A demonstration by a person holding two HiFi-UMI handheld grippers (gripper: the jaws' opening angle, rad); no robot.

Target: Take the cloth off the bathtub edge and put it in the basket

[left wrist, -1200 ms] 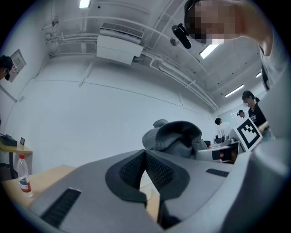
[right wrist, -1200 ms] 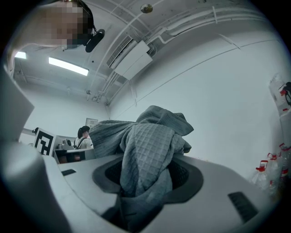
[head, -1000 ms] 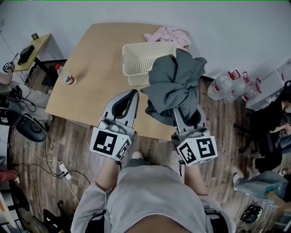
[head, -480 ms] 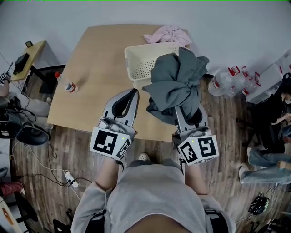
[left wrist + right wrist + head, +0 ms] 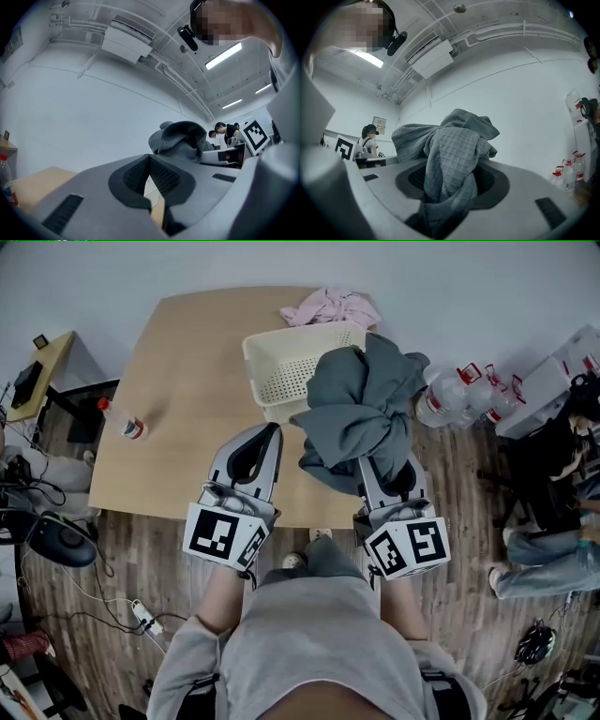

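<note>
A bunched grey waffle cloth [image 5: 359,411] hangs in the air over the table's right side, and my right gripper [image 5: 377,465] is shut on it. The same grey cloth [image 5: 449,165] fills the space between the jaws in the right gripper view. A cream perforated basket [image 5: 295,369] stands on the wooden table [image 5: 183,381]; the cloth overlaps its right end in the head view. My left gripper [image 5: 268,432] is shut with nothing in it, left of the cloth and nearer me than the basket. In the left gripper view the grey cloth [image 5: 180,140] rises beyond the closed jaws.
A pink cloth [image 5: 330,307] lies at the table's far edge behind the basket. A small bottle [image 5: 123,422] stands near the table's left edge. Large water bottles [image 5: 459,395] sit on the floor to the right. People sit at the far right.
The basket and table have shifted left and a little up in the head view as the view moved. Both grippers and the held cloth keep nearly the same place in the picture.
</note>
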